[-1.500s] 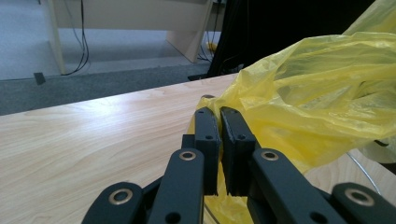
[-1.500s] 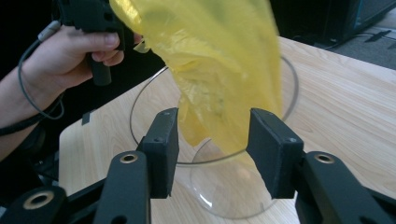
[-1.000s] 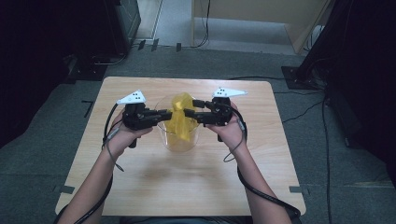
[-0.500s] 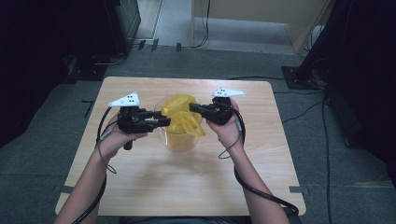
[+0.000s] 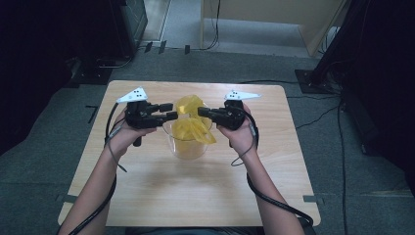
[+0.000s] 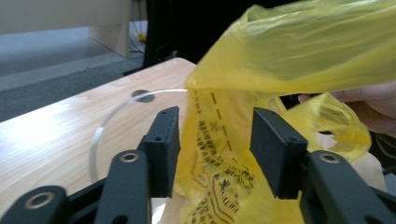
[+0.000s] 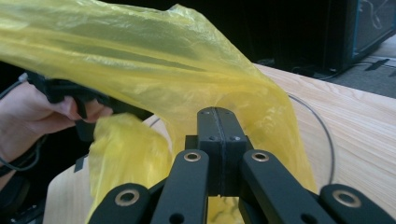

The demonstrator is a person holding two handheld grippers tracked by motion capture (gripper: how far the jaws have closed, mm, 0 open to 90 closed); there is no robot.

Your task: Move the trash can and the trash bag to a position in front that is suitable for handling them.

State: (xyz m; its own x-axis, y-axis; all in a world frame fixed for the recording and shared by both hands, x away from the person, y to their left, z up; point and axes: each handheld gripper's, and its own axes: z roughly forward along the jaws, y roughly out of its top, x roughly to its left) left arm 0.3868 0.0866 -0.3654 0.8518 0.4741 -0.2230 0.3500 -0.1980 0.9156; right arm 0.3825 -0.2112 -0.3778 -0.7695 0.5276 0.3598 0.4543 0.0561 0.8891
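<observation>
High view, table point(image 5: 147, 196): light wood, both forearms come in from the bottom edge.
Clear container point(image 5: 188, 142): round, see-through, stands mid-table between the two grippers; rim seen as a thin arc in both gripper views.
Yellow bag point(image 5: 192, 122): thin plastic, black print; partly down in the container, top bunched above the rim, one flap draped over the front edge.
Left gripper point(image 5: 169, 110): at the container's left rim, jaws apart, gripping nothing.
Bag vs left jaws: left gripper view shows the printed sheet point(image 6: 219, 154) hanging in the gap between the two pads; cannot tell if it touches either pad.
Right gripper point(image 5: 201, 112): at the container's right rim, over the bag.
Bag vs right jaws: right gripper view shows pads point(image 7: 219, 135) pressed together, clamped on the bag film, which billows up and away to both sides point(image 7: 154, 60).
Hands: one on each gripper, well above the tabletop.
</observation>
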